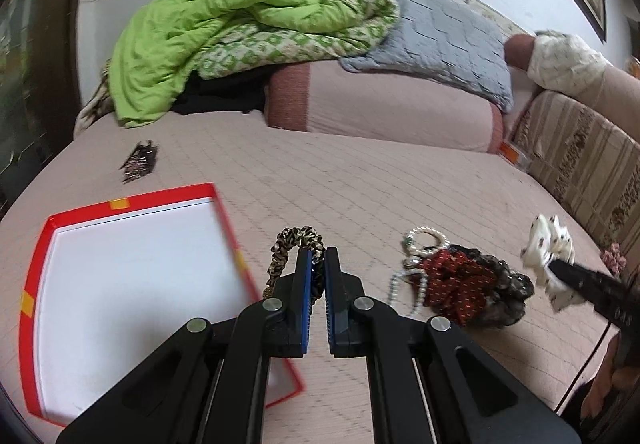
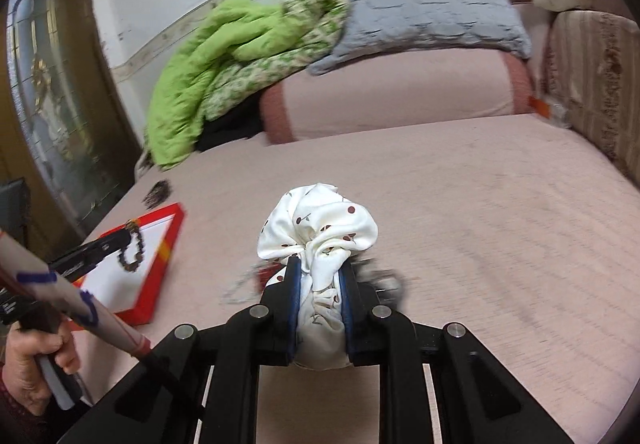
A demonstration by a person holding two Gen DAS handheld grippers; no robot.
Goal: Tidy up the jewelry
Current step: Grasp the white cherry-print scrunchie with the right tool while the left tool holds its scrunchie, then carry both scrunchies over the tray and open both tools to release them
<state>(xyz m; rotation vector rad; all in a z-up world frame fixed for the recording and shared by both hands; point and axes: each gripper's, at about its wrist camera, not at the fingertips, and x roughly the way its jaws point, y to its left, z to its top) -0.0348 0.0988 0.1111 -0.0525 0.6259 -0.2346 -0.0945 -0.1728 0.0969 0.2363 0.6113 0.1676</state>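
My left tongs [image 1: 317, 264] are pinched narrow on the leopard-print scrunchie [image 1: 294, 244], which dangles just right of the red box [image 1: 38, 264]. My right tongs [image 2: 320, 276] clamp the white cherry-print scrunchie [image 2: 320, 224] above the bed [image 2: 480, 204]. The pearl strands [image 1: 420, 244] and the red dotted scrunchie [image 1: 456, 284] lie heaped between the two tools. The leopard loop is gripped only by one edge, so I judge it could slip out before it clears the box's rim. A swinging loop might also snag the pearls.
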